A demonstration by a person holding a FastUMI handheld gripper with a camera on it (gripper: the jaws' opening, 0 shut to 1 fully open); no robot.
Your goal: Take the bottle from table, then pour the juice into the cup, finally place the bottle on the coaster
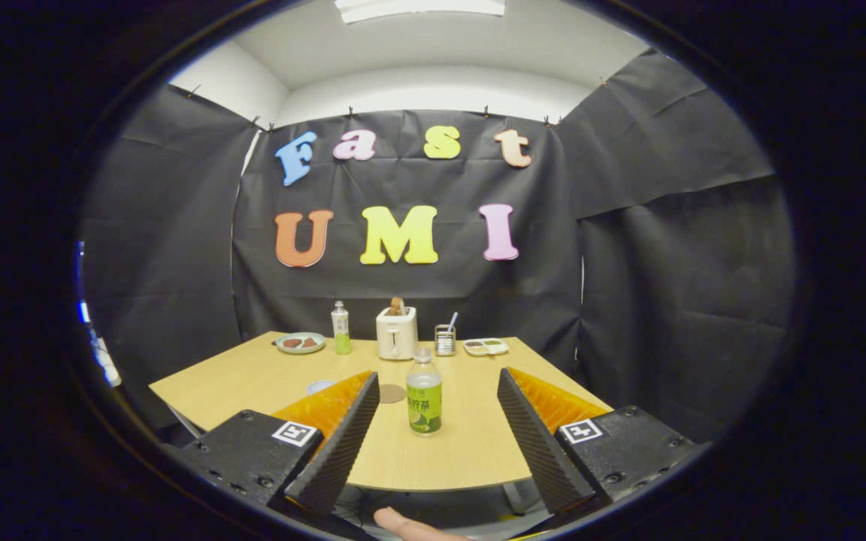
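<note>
Gripper view looks along the gripper (438, 398), whose two fingers are spread wide apart, released, with nothing touching either one. Between them and a little ahead stands the clear plastic bottle with a green label and a pale cap (424, 392), upright on the light wooden bench (470, 451), with free room on both of its sides up to the fingers. The bottle sits toward the bench's near edge, with a strip of bare wood in front of it.

Just beyond the left finger lies a small round brown coaster (392, 393), flat on the wood, to the left of the bottle and apart from it. Further left, partly hidden behind that finger, a pale round cup (319, 387) shows its rim.

Along the far edge, close to the dark cloth wall, stand in a row: a grey-green plate with brown pieces of food (300, 343), a slim clear bottle with green liquid at its bottom (340, 328), a cream toaster with a slice sticking out (396, 333), a small wire holder with a utensil in it (445, 339) and a white divided tray (485, 346). The middle of the bench between that row and the bottle is open wood. At the very bottom, below the bench's near edge, a fingertip of a person's hand (407, 524) shows.
</note>
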